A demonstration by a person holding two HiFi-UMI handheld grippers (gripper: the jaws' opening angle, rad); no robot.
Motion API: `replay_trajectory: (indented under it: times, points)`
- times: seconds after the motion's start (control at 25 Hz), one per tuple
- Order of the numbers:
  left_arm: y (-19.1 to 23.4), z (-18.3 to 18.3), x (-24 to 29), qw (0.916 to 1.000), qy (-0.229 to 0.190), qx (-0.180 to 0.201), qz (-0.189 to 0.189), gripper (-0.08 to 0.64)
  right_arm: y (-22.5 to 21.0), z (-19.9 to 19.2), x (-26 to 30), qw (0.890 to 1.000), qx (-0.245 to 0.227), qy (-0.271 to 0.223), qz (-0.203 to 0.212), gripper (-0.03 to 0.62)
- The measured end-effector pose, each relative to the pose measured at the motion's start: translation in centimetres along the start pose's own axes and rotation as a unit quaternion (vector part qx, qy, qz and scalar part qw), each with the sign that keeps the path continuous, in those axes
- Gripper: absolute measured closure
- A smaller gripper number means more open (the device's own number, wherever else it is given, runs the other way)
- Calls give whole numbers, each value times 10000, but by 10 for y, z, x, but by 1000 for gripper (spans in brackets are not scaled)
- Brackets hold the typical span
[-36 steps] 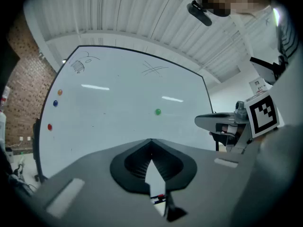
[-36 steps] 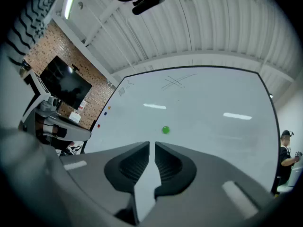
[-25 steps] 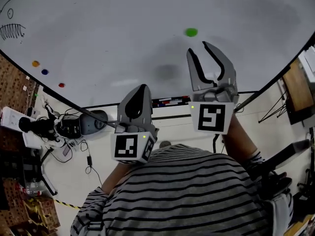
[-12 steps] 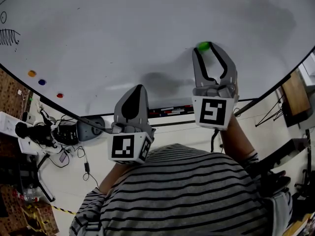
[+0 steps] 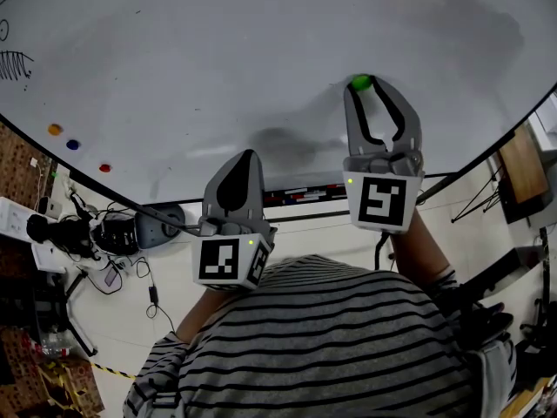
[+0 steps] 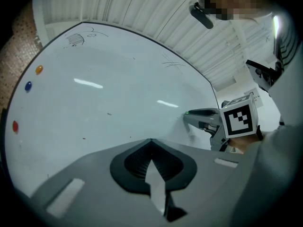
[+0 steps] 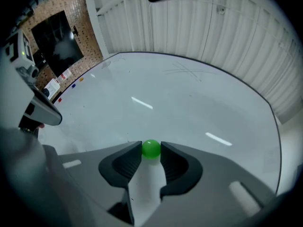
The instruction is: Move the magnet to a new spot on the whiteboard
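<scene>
Green magnet (image 7: 151,148) sits on the whiteboard (image 7: 189,103), near its lower edge and right of middle in the head view. It is pinched between the tips of the right gripper (image 5: 366,86), whose jaws have just been closing onto it. The left gripper (image 6: 151,142) hangs apart to the left, jaws pressed together, empty. An orange dot (image 5: 55,130), a blue dot (image 5: 72,144) and a red dot (image 5: 105,167) line the board's left edge.

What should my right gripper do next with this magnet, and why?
Probably draw the right gripper back to pull the green magnet off the whiteboard. Its jaws have just been closing and now seem to press the magnet on both sides at their tips, while the magnet sits on the board. The left gripper is shut, empty and off to the side.
</scene>
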State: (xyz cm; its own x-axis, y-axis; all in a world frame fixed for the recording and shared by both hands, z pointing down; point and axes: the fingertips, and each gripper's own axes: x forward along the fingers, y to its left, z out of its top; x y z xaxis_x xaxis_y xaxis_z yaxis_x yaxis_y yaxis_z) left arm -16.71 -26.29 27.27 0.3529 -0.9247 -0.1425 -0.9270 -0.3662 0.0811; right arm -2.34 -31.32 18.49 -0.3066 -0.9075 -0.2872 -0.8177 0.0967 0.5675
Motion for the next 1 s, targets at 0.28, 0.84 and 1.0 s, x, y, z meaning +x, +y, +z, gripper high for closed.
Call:
replay_trajectory:
  times: [0.28, 0.84, 1.0]
  points:
    - [-17, 3, -10, 9999, -92, 30, 74, 545, -9, 14, -39, 9993, 328, -191, -4, 468]
    - [-92, 6, -69, 9994, -166, 159, 275, 545, -16, -4, -145, 9952, 905, 119, 361, 468]
    - [-99, 8, -87, 9987, -209, 187, 437, 545, -19, 0, -161, 9945, 953, 115, 409, 468]
